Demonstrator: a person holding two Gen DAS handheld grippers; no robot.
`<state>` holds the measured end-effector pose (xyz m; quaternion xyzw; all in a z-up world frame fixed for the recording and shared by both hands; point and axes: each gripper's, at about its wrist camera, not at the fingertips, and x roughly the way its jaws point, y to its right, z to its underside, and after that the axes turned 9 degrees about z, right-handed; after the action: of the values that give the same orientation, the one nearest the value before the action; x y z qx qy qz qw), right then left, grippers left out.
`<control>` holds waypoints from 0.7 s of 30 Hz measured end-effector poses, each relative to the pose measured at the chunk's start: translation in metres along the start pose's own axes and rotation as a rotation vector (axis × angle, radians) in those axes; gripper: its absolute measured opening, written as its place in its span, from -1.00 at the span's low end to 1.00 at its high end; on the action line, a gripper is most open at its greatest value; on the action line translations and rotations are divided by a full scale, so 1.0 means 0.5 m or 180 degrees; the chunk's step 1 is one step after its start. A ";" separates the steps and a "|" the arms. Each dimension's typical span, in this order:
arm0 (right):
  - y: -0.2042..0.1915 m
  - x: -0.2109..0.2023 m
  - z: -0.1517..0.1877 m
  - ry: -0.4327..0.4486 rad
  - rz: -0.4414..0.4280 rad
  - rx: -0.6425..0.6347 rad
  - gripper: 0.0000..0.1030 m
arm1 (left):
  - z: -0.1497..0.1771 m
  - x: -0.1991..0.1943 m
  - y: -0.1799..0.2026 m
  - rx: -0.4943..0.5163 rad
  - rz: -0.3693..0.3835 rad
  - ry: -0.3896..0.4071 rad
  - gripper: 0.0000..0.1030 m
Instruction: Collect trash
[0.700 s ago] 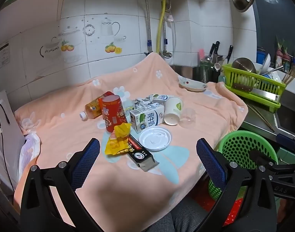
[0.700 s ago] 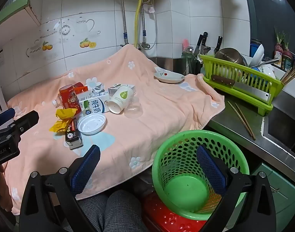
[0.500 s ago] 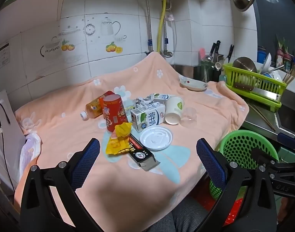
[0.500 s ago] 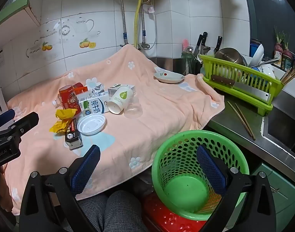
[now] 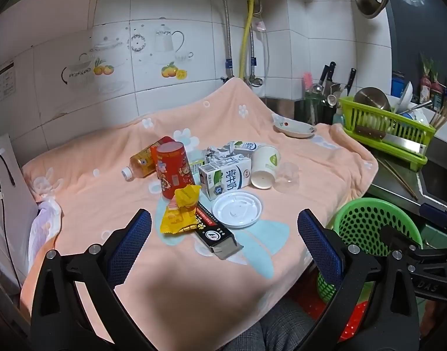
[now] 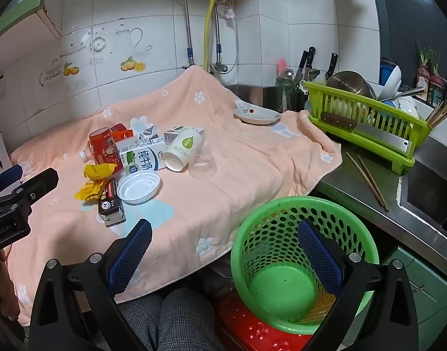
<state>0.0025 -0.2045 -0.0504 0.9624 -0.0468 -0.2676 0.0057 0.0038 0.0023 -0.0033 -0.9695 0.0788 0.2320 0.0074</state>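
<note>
Dish rack (image 6: 366,122), chopsticks (image 6: 368,178), saucer (image 6: 257,115)

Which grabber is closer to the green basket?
Right. The right gripper hangs over the green basket's near rim, jaws open; the left gripper faces the trash pile, with the basket off to its right.

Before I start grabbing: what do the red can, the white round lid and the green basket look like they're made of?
Red can: seems thin metal or foil-lined card, glossy printed wrap; which one is unclear. White round lid: thin moulded plastic, slight sheen, pressed rings and raised rim. Green basket: rigid moulded plastic, smooth, walls perforated with round holes. Both the left gripper and right gripper are open.
</note>
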 end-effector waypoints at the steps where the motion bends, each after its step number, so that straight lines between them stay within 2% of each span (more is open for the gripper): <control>1: 0.000 0.001 0.000 -0.0004 -0.0002 0.0005 0.88 | 0.000 0.000 0.000 0.0004 -0.0003 0.0000 0.90; 21: -0.007 0.016 0.007 -0.0040 -0.0001 -0.0009 0.88 | 0.002 0.004 -0.001 -0.0004 -0.0005 -0.0006 0.90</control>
<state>0.0076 -0.2019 -0.0576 0.9607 -0.0463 -0.2738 0.0066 0.0053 0.0027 -0.0053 -0.9694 0.0779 0.2329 0.0070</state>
